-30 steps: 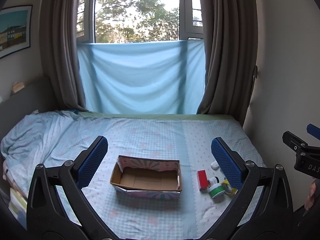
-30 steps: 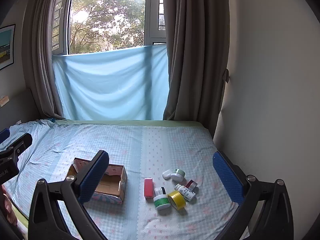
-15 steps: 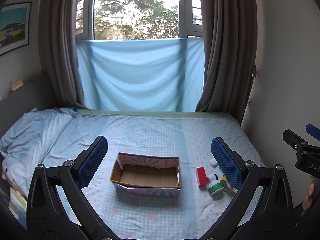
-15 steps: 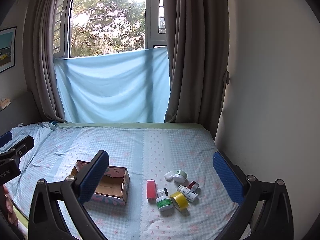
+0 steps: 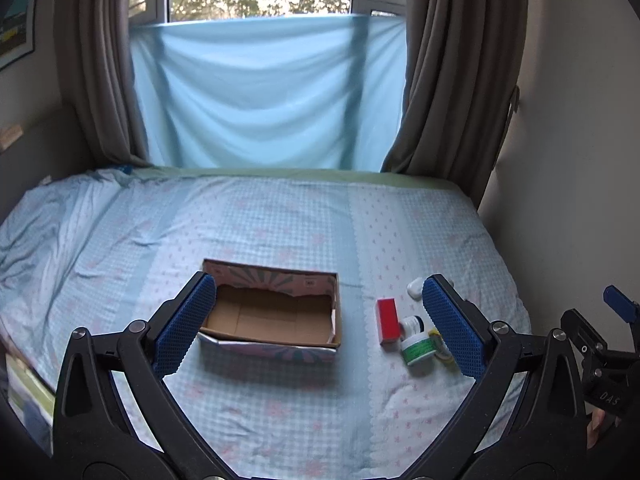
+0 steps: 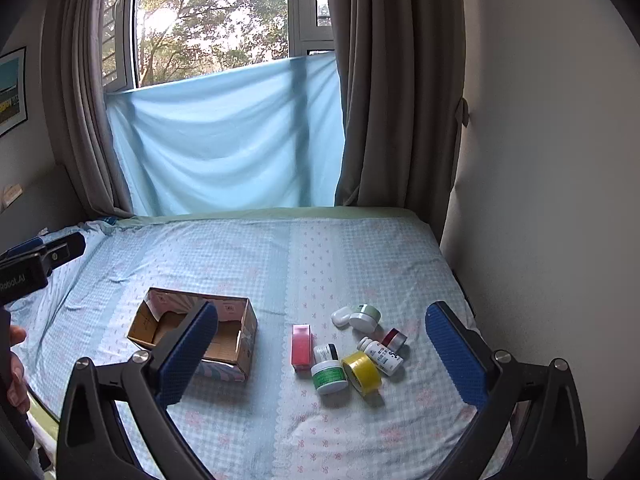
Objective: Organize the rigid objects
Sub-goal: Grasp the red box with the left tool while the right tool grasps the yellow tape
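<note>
A cluster of small rigid items lies on the bed (image 6: 360, 248), right of the open cardboard box (image 6: 236, 344): a pink carton (image 6: 301, 346), a green-labelled jar (image 6: 329, 377), a yellow tape roll (image 6: 361, 372), a white bottle (image 6: 381, 356), a pale-lidded jar (image 6: 365, 317) and a white case (image 6: 341, 316). They look light and stiff; the jars and bottle seem slippery and may roll on soft bedding, so pinching across flat sides or lids seems safest. The box is empty. The right gripper (image 6: 320, 360) and left gripper (image 5: 316, 324) both hover with jaws spread wide, holding nothing. Compared with a second ago, both cameras have tilted down and drawn nearer; nothing on the bed has moved.
</note>
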`<state>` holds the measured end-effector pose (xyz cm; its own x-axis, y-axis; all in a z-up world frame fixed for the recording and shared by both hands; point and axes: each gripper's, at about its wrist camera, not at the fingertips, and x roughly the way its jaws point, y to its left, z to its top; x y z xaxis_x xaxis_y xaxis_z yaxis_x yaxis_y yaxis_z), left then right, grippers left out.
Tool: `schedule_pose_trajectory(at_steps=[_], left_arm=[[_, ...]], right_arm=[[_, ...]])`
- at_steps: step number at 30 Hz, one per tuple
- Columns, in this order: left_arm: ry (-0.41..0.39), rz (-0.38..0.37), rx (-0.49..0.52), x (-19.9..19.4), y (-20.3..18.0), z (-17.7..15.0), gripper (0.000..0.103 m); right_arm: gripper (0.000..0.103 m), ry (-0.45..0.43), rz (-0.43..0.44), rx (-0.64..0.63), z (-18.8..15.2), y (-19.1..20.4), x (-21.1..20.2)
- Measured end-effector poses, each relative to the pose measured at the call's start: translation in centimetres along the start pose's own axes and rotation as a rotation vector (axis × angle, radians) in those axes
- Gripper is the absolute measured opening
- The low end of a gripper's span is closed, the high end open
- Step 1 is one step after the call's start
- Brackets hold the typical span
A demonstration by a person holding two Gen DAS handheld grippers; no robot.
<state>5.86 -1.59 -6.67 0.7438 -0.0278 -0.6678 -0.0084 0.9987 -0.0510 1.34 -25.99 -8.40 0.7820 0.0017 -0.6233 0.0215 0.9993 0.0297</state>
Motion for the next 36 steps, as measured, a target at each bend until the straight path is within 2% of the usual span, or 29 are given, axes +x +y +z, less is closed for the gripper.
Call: schedule_pose_trajectory(at_steps=[3, 7, 14, 18, 24, 29, 33, 36], left_arm=[[0.073, -0.002, 0.001, 4.0, -2.1, -0.9, 0.102], [0.18, -0.046, -0.008, 10.2, -4.9, -2.1, 0.102], [0.392, -0.103, -0.006, 23.6, -9.2, -4.6, 0.102], [0.519, -0.099, 0.013, 31.4, -10.9, -6.6, 0.102], [0.699, -0.073, 0.027, 41.5, -12.6, -9.9, 0.102], [0.82, -0.041, 0.049, 47.1, -13.4, -12.6, 0.102], [0.893, -0.038, 0.024, 49.8, -13.4, -14.0, 0.101], [0.946, -0.034, 0.02, 51.3, -13.6, -14.9, 0.094]], right_arm=[[0.103, 0.025, 0.004, -0.023, -1.4, -1.8, 2.5], [0.103, 0.07, -0.01, -0.051, -3.1, -4.0, 6.7], [0.103, 0.166, -0.059, -0.103, -6.5, -6.6, 14.6], [0.103, 0.254, -0.08, -0.137, -8.2, -7.5, 19.6], [0.103, 0.401, -0.056, -0.2, -11.0, -7.8, 26.4], [0.103, 0.559, -0.017, -0.304, -13.7, -6.9, 31.4], [0.103, 0.619, 0.019, -0.367, -15.2, -6.3, 33.7], [0.094, 0.671, 0.04, -0.398, -15.7, -6.2, 35.2]])
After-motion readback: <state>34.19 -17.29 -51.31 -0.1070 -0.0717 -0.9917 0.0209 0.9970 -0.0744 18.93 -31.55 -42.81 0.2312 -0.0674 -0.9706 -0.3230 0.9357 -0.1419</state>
